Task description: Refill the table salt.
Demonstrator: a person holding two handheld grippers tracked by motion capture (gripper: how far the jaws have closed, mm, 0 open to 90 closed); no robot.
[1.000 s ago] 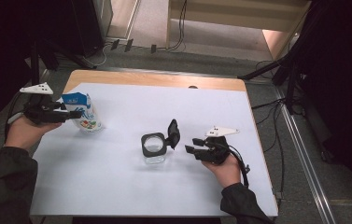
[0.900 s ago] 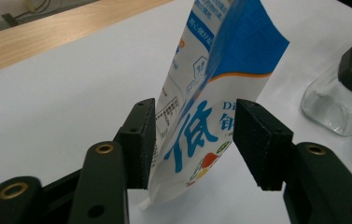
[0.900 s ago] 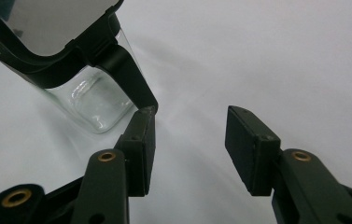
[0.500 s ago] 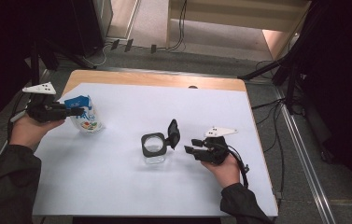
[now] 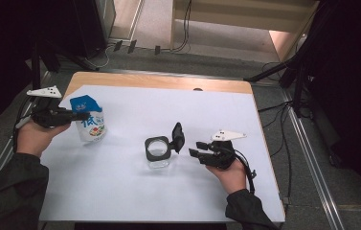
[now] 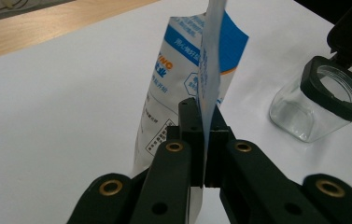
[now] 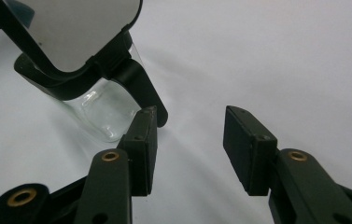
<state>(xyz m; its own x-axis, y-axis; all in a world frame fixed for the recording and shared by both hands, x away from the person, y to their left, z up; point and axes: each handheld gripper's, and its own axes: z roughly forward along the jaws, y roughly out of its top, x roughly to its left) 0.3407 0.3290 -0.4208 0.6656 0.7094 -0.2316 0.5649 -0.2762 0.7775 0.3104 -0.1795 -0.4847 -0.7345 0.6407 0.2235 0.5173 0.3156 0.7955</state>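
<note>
High view: blue-and-white pouch (image 5: pixel 91 122) standing upright at the left side of the white table sheet (image 5: pixel 120 191), pinched by the left gripper (image 5: pixel 75 116) along its side seam. Glass jar (image 5: pixel 158 152) with a black square rim sitting near the middle of the sheet, hinged black lid (image 5: pixel 177 137) flipped open and tilted up on its right. Right gripper (image 5: pixel 197 148) just beside that lid, jaws spread, holding nothing.

Left gripper view: jaws pressed tight on the pouch's thin flat edge (image 6: pixel 209 93), jar (image 6: pixel 320 105) off to the right, well apart from the pouch.

Right gripper view: fingers (image 7: pixel 145 140) wide apart, left one close by the lid's hinge strap (image 7: pixel 143 91), can't tell if touching.
</note>
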